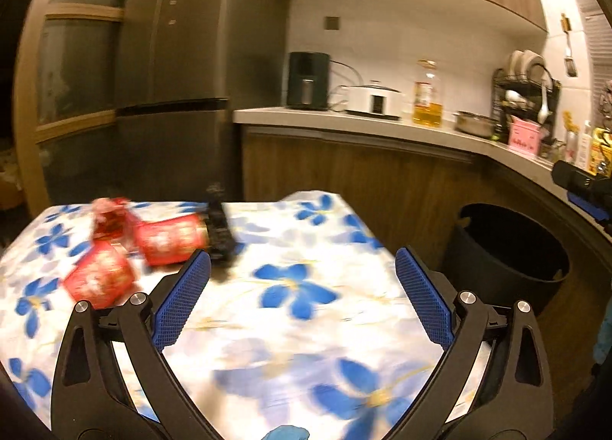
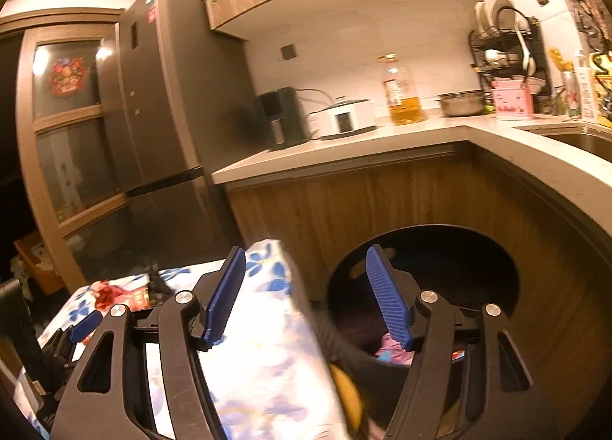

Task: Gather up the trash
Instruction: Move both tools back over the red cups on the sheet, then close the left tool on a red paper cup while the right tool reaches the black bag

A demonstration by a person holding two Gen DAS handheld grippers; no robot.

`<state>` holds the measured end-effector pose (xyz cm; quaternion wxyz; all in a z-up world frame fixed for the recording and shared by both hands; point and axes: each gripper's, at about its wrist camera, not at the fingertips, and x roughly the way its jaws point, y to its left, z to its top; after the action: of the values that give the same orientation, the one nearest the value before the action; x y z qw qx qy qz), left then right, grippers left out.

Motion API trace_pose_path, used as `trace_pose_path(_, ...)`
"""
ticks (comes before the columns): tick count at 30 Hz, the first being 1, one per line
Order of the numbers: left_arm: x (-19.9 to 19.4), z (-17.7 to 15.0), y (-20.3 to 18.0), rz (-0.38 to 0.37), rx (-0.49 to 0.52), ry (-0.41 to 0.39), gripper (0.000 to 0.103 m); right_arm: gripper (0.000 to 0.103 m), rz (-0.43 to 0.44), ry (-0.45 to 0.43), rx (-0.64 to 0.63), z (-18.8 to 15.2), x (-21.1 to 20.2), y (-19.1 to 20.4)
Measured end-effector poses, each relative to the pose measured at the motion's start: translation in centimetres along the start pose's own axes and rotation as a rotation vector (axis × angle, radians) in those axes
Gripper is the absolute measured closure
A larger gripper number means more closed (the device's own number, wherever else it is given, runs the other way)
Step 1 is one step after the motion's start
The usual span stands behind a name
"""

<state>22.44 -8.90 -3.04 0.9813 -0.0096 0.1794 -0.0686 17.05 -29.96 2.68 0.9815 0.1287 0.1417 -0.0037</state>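
Three red snack packets lie on the flower-print tablecloth (image 1: 290, 310): one nearest (image 1: 100, 276), one behind it (image 1: 172, 241), and a crumpled one (image 1: 109, 216) at the back. My left gripper (image 1: 302, 260) stands wide open above the cloth, to the right of the packets, with nothing between its blue pads (image 1: 183, 298). A black round bin (image 2: 420, 287) stands on the floor beside the table. My right gripper (image 2: 306, 254) is open over the table's corner and the bin's rim, holding nothing. A pink wrapper (image 2: 394, 352) lies inside the bin. The packets (image 2: 114, 292) show small at the left.
A blurred black object (image 1: 220, 233) lies on the cloth next to the packets. A wooden counter (image 1: 382, 122) wraps around behind the bin (image 1: 508, 248), carrying an oil bottle (image 1: 427, 95), a cooker and a dish rack. A tall fridge (image 1: 172, 76) stands at the left.
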Motion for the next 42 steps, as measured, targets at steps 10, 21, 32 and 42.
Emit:
trace_pose_path(10,-2.1,-0.6,10.1,0.175,-0.059,-0.02,0.007,0.038,0.129,0.034,-0.063,-1.3,1.0,7.1)
trace_pose_path(21,-0.4,-1.0,17.4,0.203,-0.077,0.045,0.007,0.038,0.222,0.07,-0.099,-2.9,3.6,14.0)
trace_pose_path(32,3.3,-1.5,20.2,0.155,-0.134,0.165,0.007,0.038,0.264,0.104,-0.117,-4.1,7.2,18.6)
trace_pose_path(42,5.2,-2.6,21.6,0.11,-0.202,0.254,0.018,0.038,0.265,0.129,-0.15,-5.3,9.4,20.9)
